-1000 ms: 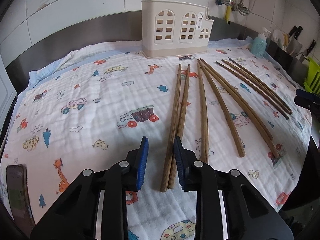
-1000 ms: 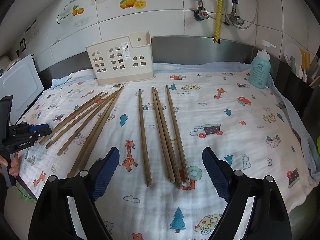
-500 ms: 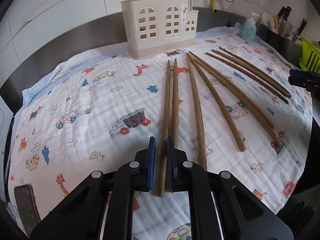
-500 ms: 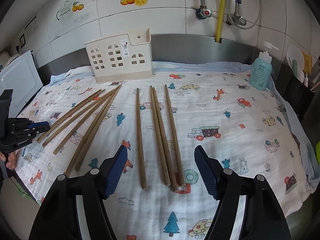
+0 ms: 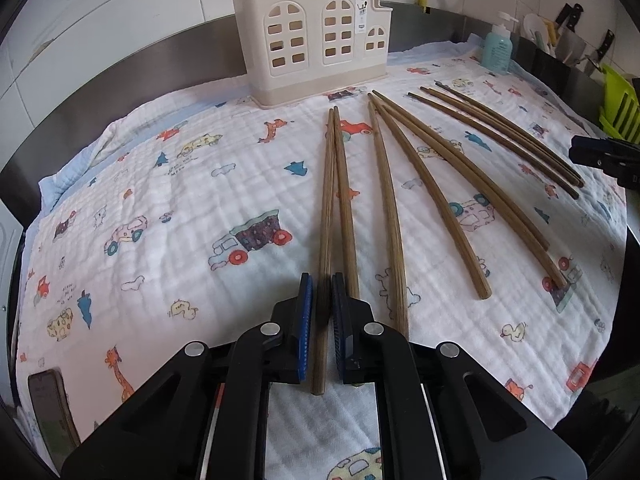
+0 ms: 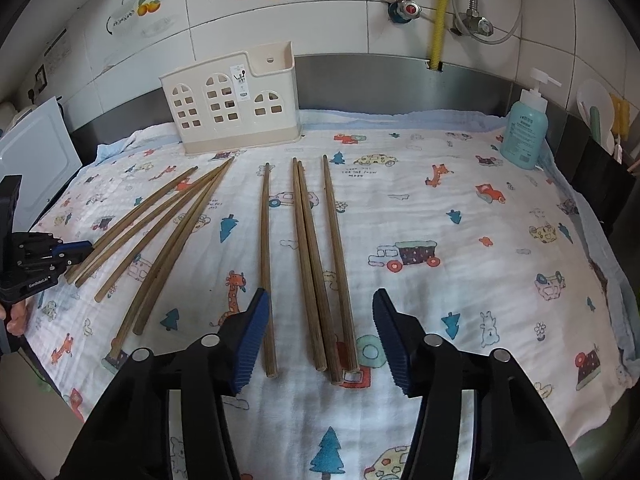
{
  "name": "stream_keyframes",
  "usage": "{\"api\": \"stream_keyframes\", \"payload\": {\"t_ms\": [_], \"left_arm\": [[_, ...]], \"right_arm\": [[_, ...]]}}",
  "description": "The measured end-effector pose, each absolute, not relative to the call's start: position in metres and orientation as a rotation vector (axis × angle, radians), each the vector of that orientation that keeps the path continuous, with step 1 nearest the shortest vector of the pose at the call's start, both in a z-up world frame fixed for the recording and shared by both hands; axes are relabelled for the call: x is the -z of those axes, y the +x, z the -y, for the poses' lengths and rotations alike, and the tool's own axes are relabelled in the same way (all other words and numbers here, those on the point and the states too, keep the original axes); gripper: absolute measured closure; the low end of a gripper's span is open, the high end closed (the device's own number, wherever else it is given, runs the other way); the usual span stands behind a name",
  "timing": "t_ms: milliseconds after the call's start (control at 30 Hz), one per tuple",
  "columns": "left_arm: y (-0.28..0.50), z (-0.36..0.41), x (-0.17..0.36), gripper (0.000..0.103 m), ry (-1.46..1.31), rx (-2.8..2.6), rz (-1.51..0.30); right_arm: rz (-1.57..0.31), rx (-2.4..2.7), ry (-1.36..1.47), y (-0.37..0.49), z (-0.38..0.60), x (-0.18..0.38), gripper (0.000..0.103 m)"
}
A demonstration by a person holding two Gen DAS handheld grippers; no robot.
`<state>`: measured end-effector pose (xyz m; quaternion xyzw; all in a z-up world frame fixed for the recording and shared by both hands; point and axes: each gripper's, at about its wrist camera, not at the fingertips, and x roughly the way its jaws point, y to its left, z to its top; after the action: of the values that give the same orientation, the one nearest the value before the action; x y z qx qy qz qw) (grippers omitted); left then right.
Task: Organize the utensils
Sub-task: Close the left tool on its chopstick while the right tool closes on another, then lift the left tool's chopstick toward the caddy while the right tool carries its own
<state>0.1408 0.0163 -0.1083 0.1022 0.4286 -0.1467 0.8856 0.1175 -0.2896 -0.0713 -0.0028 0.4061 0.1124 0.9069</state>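
Several long wooden chopsticks lie on a cartoon-print cloth (image 5: 168, 216) in front of a cream utensil holder (image 5: 312, 40) standing at the back. My left gripper (image 5: 321, 284) is shut on the near end of the leftmost chopstick (image 5: 327, 208); its neighbour (image 5: 344, 200) lies just right of the jaws. My right gripper (image 6: 320, 312) is open low over the near ends of a group of chopsticks (image 6: 308, 248), touching none. The holder (image 6: 232, 100) and the left gripper (image 6: 60, 254) also show in the right wrist view.
A teal soap bottle (image 6: 524, 132) stands at the back right of the cloth. A phone (image 5: 48, 404) lies at the near left corner. A green rack (image 5: 620, 108) and knives sit beyond the right edge. A white board (image 6: 32, 160) leans at the left.
My left gripper moved forward and closed its jaws around the leftmost chopstick. My right gripper moved forward and lower over its group of chopsticks and narrowed slightly, still open.
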Motion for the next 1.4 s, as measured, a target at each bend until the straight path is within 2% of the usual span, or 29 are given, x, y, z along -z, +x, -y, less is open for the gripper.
{"api": "stream_keyframes", "payload": {"t_ms": [233,533,800,900,1033,1400], "left_arm": [[0.141,-0.011,0.109,0.096,0.227,0.278,-0.887],[0.142,-0.013,0.108,0.096,0.214,0.293,-0.892],[0.140,-0.009,0.108,0.096,0.230,0.284,-0.885],[0.140,-0.008,0.108,0.097,0.237,0.280,-0.887],[0.142,-0.012,0.107,0.097,0.195,0.274,-0.888],[0.134,-0.015,0.083,0.097,0.123,0.278,-0.836]], "right_arm": [[-0.869,-0.232,0.004,0.122,0.296,0.080,0.079],[-0.892,-0.203,-0.003,0.131,0.302,0.091,0.091],[-0.899,-0.182,-0.059,0.133,0.293,0.096,0.091],[-0.889,-0.171,-0.081,0.132,0.291,0.097,0.095],[-0.878,-0.170,-0.076,0.128,0.291,0.093,0.096],[-0.733,-0.187,-0.041,0.104,0.293,0.035,0.096]]}}
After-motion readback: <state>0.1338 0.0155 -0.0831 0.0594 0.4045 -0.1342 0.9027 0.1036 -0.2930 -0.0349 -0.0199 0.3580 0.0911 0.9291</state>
